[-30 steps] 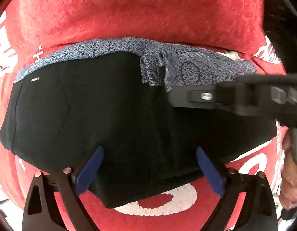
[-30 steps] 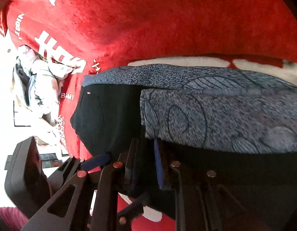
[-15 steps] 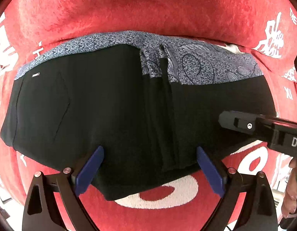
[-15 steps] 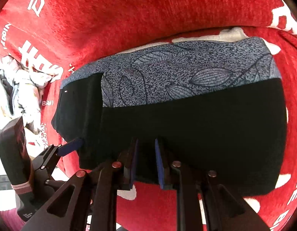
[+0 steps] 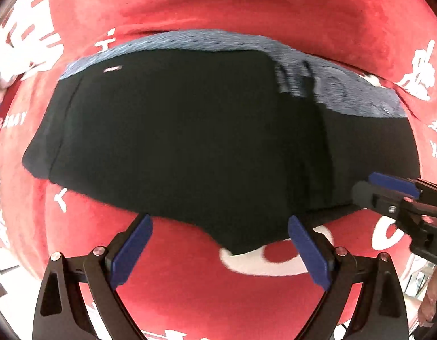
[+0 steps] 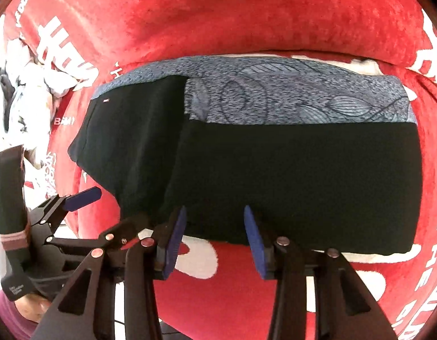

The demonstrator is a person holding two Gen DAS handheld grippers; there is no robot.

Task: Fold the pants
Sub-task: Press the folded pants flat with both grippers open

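Note:
Black pants (image 5: 190,141) lie folded on a red blanket (image 5: 218,5), on top of a blue-grey leaf-patterned garment (image 5: 346,96). In the right wrist view the pants (image 6: 289,184) show a folded-over layer on the right. My left gripper (image 5: 220,243) is open and empty, just in front of the pants' near edge. My right gripper (image 6: 214,232) is open at the near edge of the pants, holding nothing. The right gripper also shows at the right of the left wrist view (image 5: 388,195), and the left gripper at the left of the right wrist view (image 6: 76,198).
The red blanket (image 6: 246,14) with white lettering covers the whole surface. A heap of pale crumpled clothes (image 6: 23,76) lies at the far left. The person's hand and dark sleeve (image 6: 8,198) hold the left gripper.
My right gripper has opened and let go of the pants, having drawn back to their near edge. The left gripper has pulled back a little and stayed open.

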